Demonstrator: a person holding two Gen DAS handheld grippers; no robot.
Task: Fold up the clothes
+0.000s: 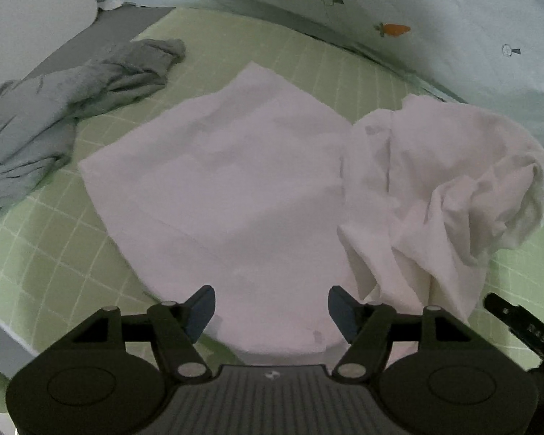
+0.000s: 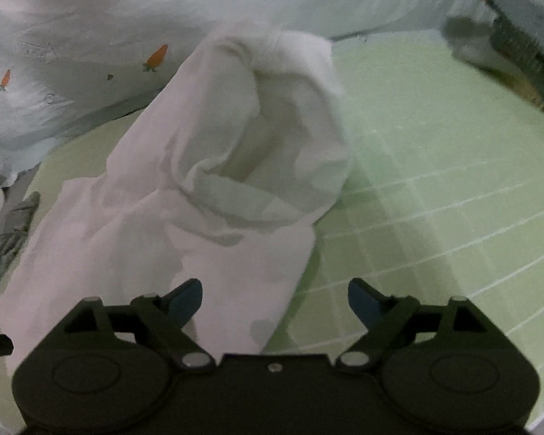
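Mat (image 1: 308,58): green with a pale grid, covering the work surface; its near edge is cut off behind both grippers.
Sheet (image 1: 453,7): pale fabric with small carrot prints, bunched along the far side of the mat; the top runs out of frame.
White cloth (image 1: 217,188): lies in the middle of the mat, its left part spread flat, its right part heaped in a crumpled mound (image 2: 264,137); the folds hide what kind of garment it is, possibly a shirt.
Grey garment (image 1: 54,108): rumpled at the mat's left edge, apart from the white cloth; partly cut off by the frame.
Dark object (image 2: 518,50): at the far right corner of the right wrist view, blurred and hard to identify.
Left gripper (image 1: 271,308): fingers spread wide, holding nothing, over the near edge of the flat part.
Right gripper (image 2: 275,299): fingers spread wide, empty, near the cloth's right border; contact with the fabric cannot be judged.
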